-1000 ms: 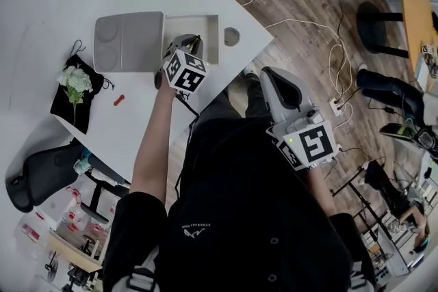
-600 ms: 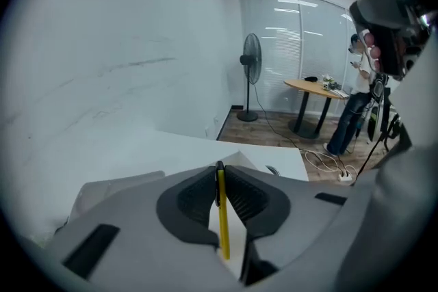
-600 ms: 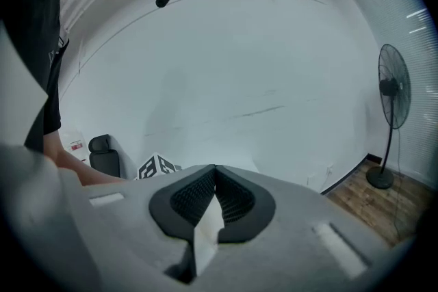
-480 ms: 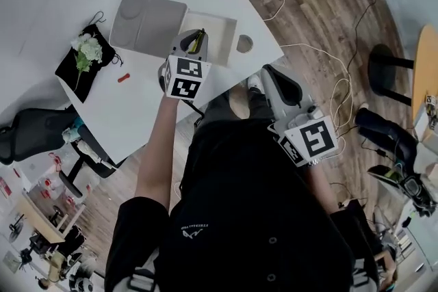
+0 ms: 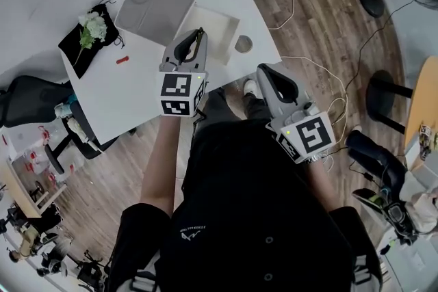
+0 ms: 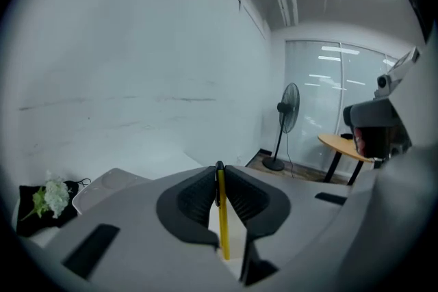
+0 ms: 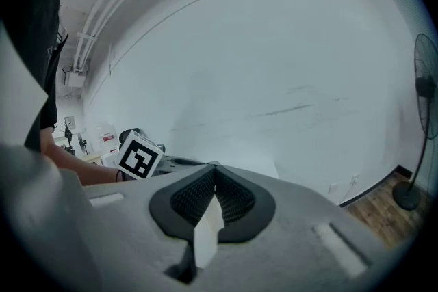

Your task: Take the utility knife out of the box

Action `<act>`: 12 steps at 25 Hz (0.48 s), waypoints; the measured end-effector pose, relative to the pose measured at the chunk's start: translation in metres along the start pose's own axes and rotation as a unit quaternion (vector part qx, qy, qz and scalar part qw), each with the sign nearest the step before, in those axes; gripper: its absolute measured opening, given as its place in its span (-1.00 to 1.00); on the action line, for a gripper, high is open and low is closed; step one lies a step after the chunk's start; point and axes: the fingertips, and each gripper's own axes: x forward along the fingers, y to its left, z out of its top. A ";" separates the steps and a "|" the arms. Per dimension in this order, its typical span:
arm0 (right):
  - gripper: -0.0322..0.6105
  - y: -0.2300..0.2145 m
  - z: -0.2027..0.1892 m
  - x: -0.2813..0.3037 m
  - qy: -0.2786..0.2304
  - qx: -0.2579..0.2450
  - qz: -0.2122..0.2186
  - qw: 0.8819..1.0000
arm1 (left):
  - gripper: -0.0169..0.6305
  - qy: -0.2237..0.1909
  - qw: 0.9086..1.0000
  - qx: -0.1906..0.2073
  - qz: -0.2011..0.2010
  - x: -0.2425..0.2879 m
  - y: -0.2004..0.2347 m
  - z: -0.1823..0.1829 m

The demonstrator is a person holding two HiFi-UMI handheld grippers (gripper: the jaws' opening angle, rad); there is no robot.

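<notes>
Clamping gripper: the left gripper (image 5: 194, 35) has its jaws closed on the utility knife (image 5: 198, 42), with both dark ribbed pads pressed against its flat sides.
Utility knife: in the left gripper view it (image 6: 222, 219) stands edge-on as a thin yellow strip. It runs from the jaw tips back towards the gripper body, and its black end shows right at the tips of the left gripper (image 6: 219, 169).
Knife and box: the knife sits in the jaws and not in the box (image 5: 220, 24). In the head view the box lies just beyond the left gripper's tips.
Box: it is open and pale inside. Its grey lid (image 5: 153, 9) lies flat beside it, to the left of the left gripper's tips; in the left gripper view the lid (image 6: 102, 182) shows low and to the left of the jaws.
Right gripper: the right gripper (image 5: 264, 72) is held over the floor off the table's edge, to the right of the left one and well apart from the box. In its own view the right gripper (image 7: 214, 170) has its jaws together at the tips with nothing between them.
Table: the white table (image 5: 130, 96) lies under and to the left of the left gripper.
Other things: a black cloth (image 5: 76, 50) with a white flower (image 5: 93, 24) lies far left of the left gripper, and a small red thing (image 5: 122, 59) lies nearer to it.
</notes>
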 end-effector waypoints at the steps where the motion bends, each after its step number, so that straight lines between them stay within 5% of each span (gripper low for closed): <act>1: -0.89 -0.001 -0.001 -0.002 0.000 -0.002 0.006 1.000 | -0.82 -0.015 1.000 -0.011 0.007 -0.007 -0.003 0.006; 6: -0.89 -0.007 -0.004 -0.017 -0.001 -0.012 0.032 0.999 | -0.82 -0.103 0.990 -0.089 0.029 -0.044 -0.023 0.037; 12: -0.89 -0.016 -0.006 -0.034 -0.002 -0.022 0.069 0.997 | -0.82 -0.149 0.984 -0.079 0.065 -0.083 -0.057 0.057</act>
